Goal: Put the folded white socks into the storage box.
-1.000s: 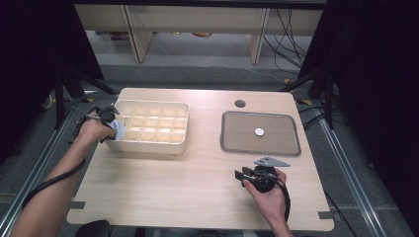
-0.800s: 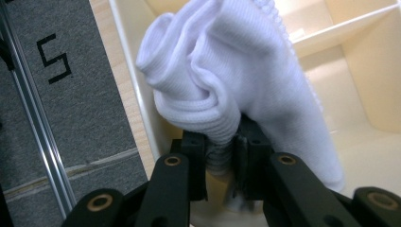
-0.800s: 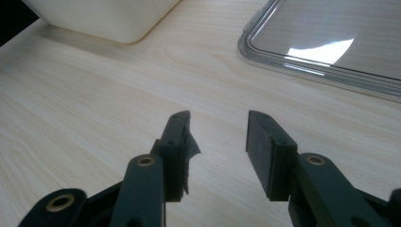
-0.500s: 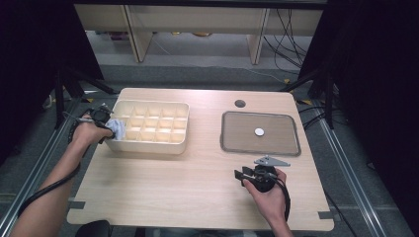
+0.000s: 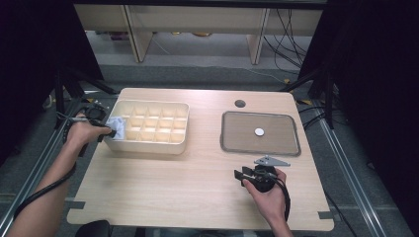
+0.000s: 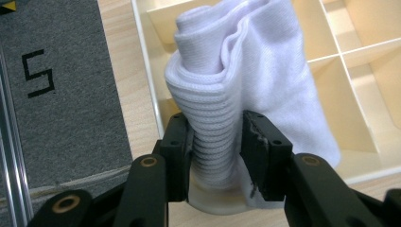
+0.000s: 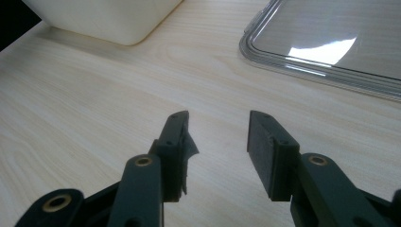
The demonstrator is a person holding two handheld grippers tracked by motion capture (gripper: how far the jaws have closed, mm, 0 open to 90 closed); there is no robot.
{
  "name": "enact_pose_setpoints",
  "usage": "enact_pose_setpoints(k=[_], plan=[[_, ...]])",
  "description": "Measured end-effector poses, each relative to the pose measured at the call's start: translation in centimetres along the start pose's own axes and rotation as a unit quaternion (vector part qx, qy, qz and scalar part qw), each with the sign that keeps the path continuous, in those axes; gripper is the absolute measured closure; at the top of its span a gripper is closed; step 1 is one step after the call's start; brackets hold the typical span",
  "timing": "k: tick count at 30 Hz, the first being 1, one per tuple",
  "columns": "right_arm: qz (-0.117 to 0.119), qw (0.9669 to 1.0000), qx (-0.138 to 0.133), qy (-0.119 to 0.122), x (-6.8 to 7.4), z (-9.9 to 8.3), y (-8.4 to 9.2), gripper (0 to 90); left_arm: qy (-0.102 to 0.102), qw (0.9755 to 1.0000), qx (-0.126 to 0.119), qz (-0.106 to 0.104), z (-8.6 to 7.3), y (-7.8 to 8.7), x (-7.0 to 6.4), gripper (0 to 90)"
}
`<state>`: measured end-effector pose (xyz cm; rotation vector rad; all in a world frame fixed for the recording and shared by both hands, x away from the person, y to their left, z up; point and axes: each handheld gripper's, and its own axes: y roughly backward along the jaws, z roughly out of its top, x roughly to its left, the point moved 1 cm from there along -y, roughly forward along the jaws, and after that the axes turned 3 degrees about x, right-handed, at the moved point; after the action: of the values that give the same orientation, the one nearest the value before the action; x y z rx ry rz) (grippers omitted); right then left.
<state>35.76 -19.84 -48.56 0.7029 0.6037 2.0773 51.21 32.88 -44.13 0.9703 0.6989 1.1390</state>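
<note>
The white folded cloth (image 6: 246, 80) stands at the left end of the divided cream box (image 5: 163, 143), partly over the box wall, with its upper part above the end compartments. In the left gripper view it looks like a knitted sock or a small towel, folded several times, and its ribbed edge faces the camera. The left tool (image 6: 218, 142) has this ribbed fold between its two black jaws. The jaws have just been opening, and the cloth is between them; both pads lie against the fabric, but it is hard to tell whether they press it.

In the high view the left tool (image 5: 106, 129) is at the left side of the box, and the person's left hand (image 5: 81, 132) holds it just beyond the edge of the tabletop (image 5: 197, 187).

The right tool (image 7: 218, 137) is well apart from the box, low over the bare wood near the front of the tabletop. Its jaws are spread and nothing is between them. The right hand (image 5: 267, 190) holds it just in front of the clear grey tray (image 5: 291, 148). On the tray lies a small white disc (image 5: 259, 132). A dark round hole (image 5: 240, 103) is in the tabletop behind the tray.
</note>
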Motion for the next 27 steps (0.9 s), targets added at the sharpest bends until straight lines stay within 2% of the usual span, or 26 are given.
enact_pose_setpoints(k=[1, 3, 4, 9, 10, 12, 13, 14, 15, 16, 17, 18, 19, 20, 22, 25, 26, 27], plan=[[0.001, 1.0, 0.001, -0.006, 0.1, 0.0, 0.0, 59.6, 0.002, 1.0, -0.001, 0.0, 0.0, 0.0, 0.0, 61.9], [-0.002, 1.0, 0.005, -0.001, 0.0, 0.0, 0.1, 59.5, 0.003, 1.0, 0.008, -0.002, 0.0, 0.3, 0.0, 60.6], [0.005, 1.0, 0.0, -0.002, 0.0, 0.0, 0.0, 59.5, 0.004, 1.0, 0.002, -0.005, 0.0, 0.4, 0.0, 59.2], [0.005, 1.0, 0.0, -0.004, 0.0, 0.1, 0.0, 59.4, 0.008, 0.9999, -0.013, -0.002, 0.1, 1.0, 0.0, 51.9], [0.001, 0.9999, 0.008, -0.014, 0.2, 0.0, 0.1, 59.5, 0.01, 0.9998, -0.017, 0.0, 0.1, 1.2, 0.1, 51.6], [0.01, 0.9997, 0.005, -0.021, 0.4, 0.0, -0.1, 59.4, 0.014, 0.9997, -0.02, -0.002, 0.1, 1.2, 0.2, 50.8], [0.009, 0.9997, 0.005, -0.02, 0.4, 0.0, 0.0, 59.4, 0.017, 0.9996, -0.021, -0.004, 0.1, 1.3, 0.3, 50.2], [0.002, 0.9998, 0.009, -0.018, 0.3, 0.0, 0.1, 59.5, 0.02, 0.9992, -0.034, -0.003, 0.0, 1.3, 0.4, 49.3], [-0.003, 1.0, 0.004, 0.001, 0.0, 0.1, 0.1, 59.4, 0.022, 0.9992, -0.032, -0.006, 0.0, 1.5, 0.4, 48.5], [0.006, 0.9998, 0.007, -0.018, 0.3, 0.0, 0.1, 59.4, 0.021, 0.9992, -0.034, -0.006, 0.1, 1.7, 0.4, 48.0], [0.009, 0.9997, 0.003, -0.023, 0.3, 0.0, 0.0, 59.4, 0.025, 0.999, -0.037, -0.006, 0.1, 1.9, 0.3, 47.5], [0.008, 0.9997, 0.004, -0.022, 0.3, 0.0, 0.0, 59.4, 0.02, 0.9987, -0.046, -0.003, 0.2, 2.2, 0.3, 47.3], [-0.001, 1.0, 0.002, -0.001, 0.0, 0.1, 0.0, 59.4, 0.018, 0.9985, -0.051, -0.001, 0.2, 2.5, 0.2, 47.3], [0.003, 0.9997, 0.01, -0.021, 0.4, 0.1, 0.1, 59.4, 0.013, 0.9981, -0.06, 0.004, 0.4, 2.9, 0.1, 47.5], [0.003, 0.9997, 0.01, -0.02, 0.4, 0.1, 0.1, 59.5, 0.007, 0.997, -0.076, 0.006, 0.7, 3.6, -0.2, 51.3], [0.005, 0.9998, 0.005, -0.016, 0.3, 0.1, 0.0, 59.5, -0.02, 0.9968, -0.077, 0.005, 1.1, 3.8, -0.8, 67.4], [0.004, 0.9998, 0.006, -0.017, 0.3, 0.0, 0.0, 59.6, -0.024, 0.9966, -0.079, 0.005, 1.3, 3.4, -0.9, 73.3], [0.005, 0.9999, 0.005, -0.015, 0.3, 0.0, -0.1, 59.7, -0.024, 0.9973, -0.07, 0.007, 1.4, 3.1, -1.0, 77.5]])
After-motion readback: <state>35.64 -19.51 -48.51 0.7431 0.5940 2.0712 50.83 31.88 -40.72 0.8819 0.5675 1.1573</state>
